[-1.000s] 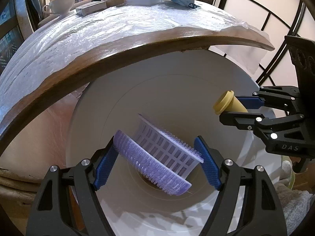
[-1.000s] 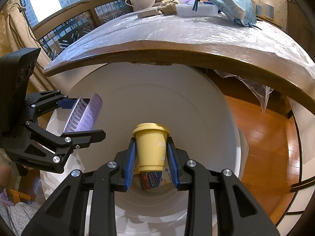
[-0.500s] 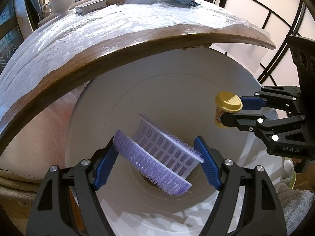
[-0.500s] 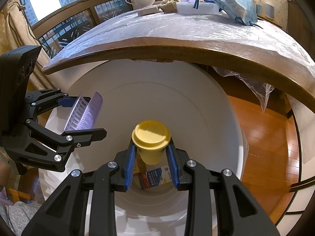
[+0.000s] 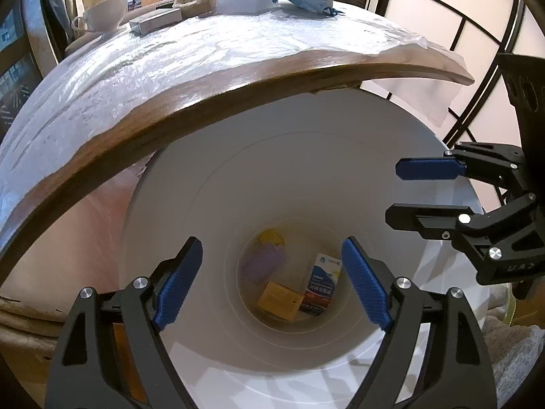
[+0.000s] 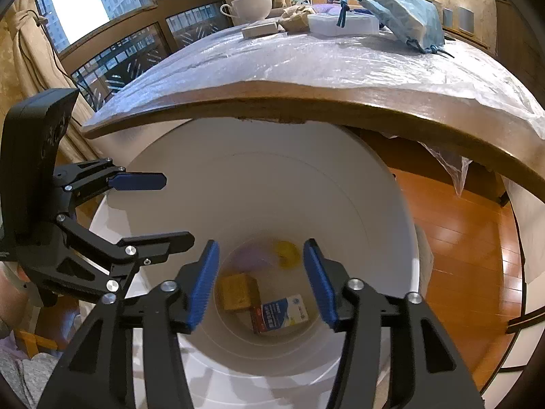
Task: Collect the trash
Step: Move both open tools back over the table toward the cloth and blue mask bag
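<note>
White plastic walls of the trash bin (image 5: 211, 204) fill the space straight ahead of both your tools, and the trash lies at its bottom: a yellow cup (image 6: 287, 254), a blurred purple basket (image 5: 262, 260) touching it, a tan cardboard box (image 5: 280, 300) and a blue-and-white printed carton (image 5: 322, 284) beside the box. In the right wrist view the same carton (image 6: 281, 313) sits nearest you, with the box (image 6: 238, 291) just to its left and the purple basket (image 6: 250, 255) beyond.

Your left hand-held gripper (image 5: 272, 281) hangs over the bin mouth with its blue pads (image 5: 178, 288) spread wide and nothing between them. Your right hand-held gripper (image 6: 260, 284) is likewise released, its pads (image 6: 318, 283) apart and empty, directly above the cup and box. Each tool shows at the side of the other's view: the right one (image 5: 427, 192) to the right of your left tool, the left one (image 6: 160, 209) to the left of your right tool, both with fingers parted.

Beyond the bin, the wooden bench (image 5: 204, 102) edge curves overhead, covered in clear plastic sheeting (image 6: 306, 61). At its far end stand a white teacup (image 6: 250, 6), a small grey box (image 5: 155, 24), a white container (image 6: 344, 24) and a light blue drawstring pouch (image 6: 402, 15). Orange wood floor (image 6: 460, 238) shows right of your right tool.
</note>
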### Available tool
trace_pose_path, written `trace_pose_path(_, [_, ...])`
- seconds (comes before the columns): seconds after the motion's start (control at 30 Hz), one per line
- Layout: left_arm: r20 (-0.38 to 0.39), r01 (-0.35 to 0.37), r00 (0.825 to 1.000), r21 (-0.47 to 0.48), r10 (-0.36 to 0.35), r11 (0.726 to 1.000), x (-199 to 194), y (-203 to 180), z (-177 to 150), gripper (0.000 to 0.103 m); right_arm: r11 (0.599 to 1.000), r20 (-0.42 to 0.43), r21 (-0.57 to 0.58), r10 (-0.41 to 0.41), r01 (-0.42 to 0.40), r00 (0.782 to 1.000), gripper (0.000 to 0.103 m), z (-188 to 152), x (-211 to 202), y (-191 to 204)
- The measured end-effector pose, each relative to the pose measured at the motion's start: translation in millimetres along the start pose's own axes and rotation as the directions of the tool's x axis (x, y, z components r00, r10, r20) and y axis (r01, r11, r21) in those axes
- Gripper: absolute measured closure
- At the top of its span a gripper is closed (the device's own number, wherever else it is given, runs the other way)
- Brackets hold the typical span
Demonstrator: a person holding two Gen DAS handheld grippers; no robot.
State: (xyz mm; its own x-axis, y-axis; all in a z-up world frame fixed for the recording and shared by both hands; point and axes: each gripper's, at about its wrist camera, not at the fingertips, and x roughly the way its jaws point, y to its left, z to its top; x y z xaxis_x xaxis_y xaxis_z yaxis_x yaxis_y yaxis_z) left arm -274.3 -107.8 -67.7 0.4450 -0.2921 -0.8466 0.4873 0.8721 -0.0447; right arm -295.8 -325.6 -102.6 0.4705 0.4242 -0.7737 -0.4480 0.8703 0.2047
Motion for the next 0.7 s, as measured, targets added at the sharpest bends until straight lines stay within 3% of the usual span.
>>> trace_pose_path(0.1, [0.025,-0.004,1.000,0.010,0.004,1.000,-10,-1,-1,0.018,1.000,0.035,-0.007,0.008,-0.008,0.999,0.044,3,-11,1])
trace_pose_path(0.23, [0.115,0.010,0.993,0.035,-0.014,0.999,-41,-1,3,0.018,1.000,0.127,-0.015,-0.005,0.007,0.992,0.033,12,-38,-2])
trace_pose_path(0.33, [0.198,0.013,0.980,0.060,-0.025,0.998,-67,-4,10,0.018,1.000,0.224,0.003,-0.031,0.031,0.974,0.021,27,-62,-11])
trace_pose_path(0.37, [0.226,0.008,0.974,0.068,-0.023,0.998,-75,-5,13,0.013,0.999,0.264,0.017,-0.050,0.047,0.963,0.019,34,-71,-16])
trace_pose_path(0.47, [0.331,-0.075,0.943,0.091,0.041,0.993,-96,-1,25,0.006,0.994,0.328,0.069,-0.105,0.087,0.939,0.015,58,-82,-33])
trace_pose_path(0.6, [0.392,-0.177,0.911,0.103,0.124,0.979,-102,4,55,0.006,0.983,0.375,0.154,-0.152,0.100,0.914,0.012,96,-87,-62])
trace_pose_path(0.7, [0.392,-0.185,0.910,0.098,0.133,0.978,-94,13,78,0.006,0.970,0.381,0.237,-0.143,0.053,0.914,0.011,127,-80,-89])
